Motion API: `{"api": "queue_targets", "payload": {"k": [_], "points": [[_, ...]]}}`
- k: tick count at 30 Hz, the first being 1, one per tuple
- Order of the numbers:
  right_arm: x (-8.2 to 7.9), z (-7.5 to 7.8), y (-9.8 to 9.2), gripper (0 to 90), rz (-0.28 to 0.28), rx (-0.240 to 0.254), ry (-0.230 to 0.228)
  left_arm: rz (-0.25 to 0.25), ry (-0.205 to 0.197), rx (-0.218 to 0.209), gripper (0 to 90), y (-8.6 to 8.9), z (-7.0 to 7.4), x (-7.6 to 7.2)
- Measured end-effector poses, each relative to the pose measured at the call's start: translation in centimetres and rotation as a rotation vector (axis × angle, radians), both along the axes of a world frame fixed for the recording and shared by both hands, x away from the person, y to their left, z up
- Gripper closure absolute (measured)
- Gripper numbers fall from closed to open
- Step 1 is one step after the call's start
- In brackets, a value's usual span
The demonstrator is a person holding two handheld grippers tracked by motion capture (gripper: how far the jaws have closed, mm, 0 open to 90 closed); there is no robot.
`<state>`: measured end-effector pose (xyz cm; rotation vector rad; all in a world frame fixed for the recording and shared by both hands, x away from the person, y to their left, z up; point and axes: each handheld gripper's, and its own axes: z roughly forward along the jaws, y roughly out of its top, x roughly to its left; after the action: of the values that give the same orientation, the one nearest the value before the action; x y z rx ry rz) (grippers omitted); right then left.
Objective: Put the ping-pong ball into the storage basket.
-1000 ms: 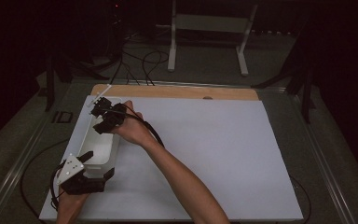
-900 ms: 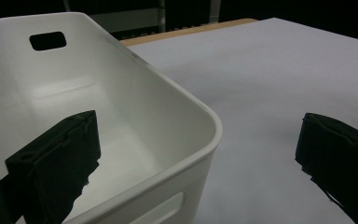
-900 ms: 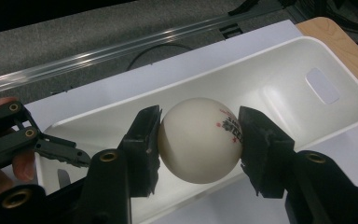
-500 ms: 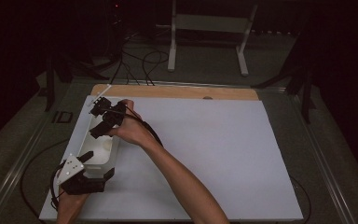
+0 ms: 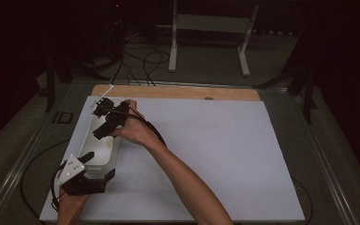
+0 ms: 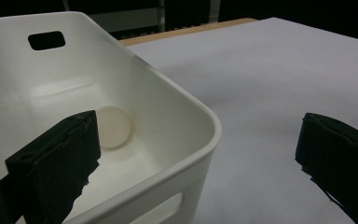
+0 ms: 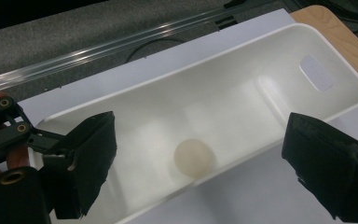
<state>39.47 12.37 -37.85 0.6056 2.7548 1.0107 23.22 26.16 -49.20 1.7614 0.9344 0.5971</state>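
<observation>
Left tool [image 5: 93,165] at the tabletop's [image 5: 215,154] near-left corner: jaws wide apart, straddling the near end wall of the bin [image 5: 104,149], one jaw inside, one outside; pads not pressing it. The white bin lies along the left edge. A pale ball [image 7: 194,157] rests on its floor. Right tool [image 5: 104,123] above the bin's far part: jaws have just been opening, now wide, nothing held.

Two black handheld grippers are seen, the left gripper [image 5: 98,165] topped by a grey three-cornered plate, the right gripper [image 5: 102,121] trailed by a black cable. Thick black padded fingers [image 7: 86,163] and brass-coloured screws are shown. Both forearms are left unsleeved.
</observation>
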Motion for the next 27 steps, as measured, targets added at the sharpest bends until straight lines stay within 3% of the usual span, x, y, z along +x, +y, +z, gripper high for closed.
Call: {"api": "queue_targets", "payload": {"k": [27], "points": [[0.0,0.6,-5.1,9.5,-0.026,0.011,0.0,-0.004,0.002,0.002,0.5,-0.1,0.0,0.2]]}}
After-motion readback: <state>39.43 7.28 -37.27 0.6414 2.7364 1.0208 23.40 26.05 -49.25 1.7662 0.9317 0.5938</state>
